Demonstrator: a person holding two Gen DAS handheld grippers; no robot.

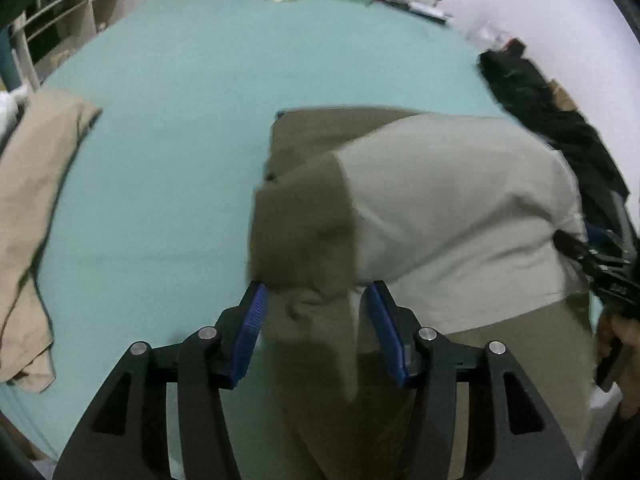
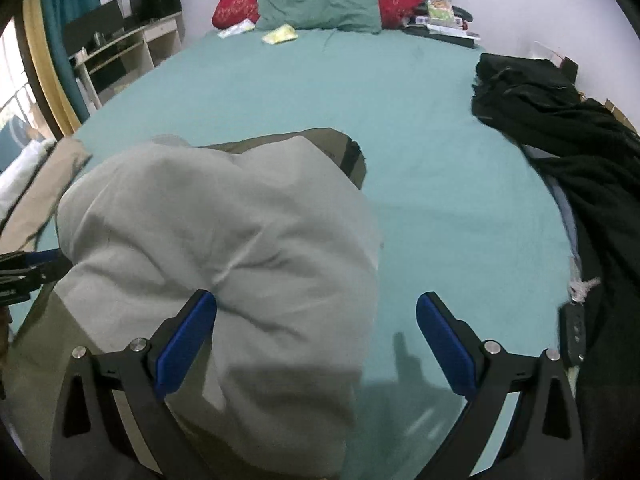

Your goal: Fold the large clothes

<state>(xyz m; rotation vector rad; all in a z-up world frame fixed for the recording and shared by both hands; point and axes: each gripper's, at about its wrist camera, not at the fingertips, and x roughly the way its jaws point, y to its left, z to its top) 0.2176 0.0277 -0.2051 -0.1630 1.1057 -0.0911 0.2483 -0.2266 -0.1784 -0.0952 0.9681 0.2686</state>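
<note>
Olive-and-grey garment (image 1: 360,208) lies bunched on the teal bed (image 1: 180,100).

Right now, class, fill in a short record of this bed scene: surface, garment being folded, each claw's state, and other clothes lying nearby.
surface: teal bed sheet
garment: olive and grey garment, part folded, lying bunched on the sheet
left claw: open, olive cloth between its pads, not pinched
right claw: open wide, grey cloth against one pad only
other clothes: tan garment at one edge of the bed, black clothes at the other
head of bed: teal pillow, red pillow
</note>
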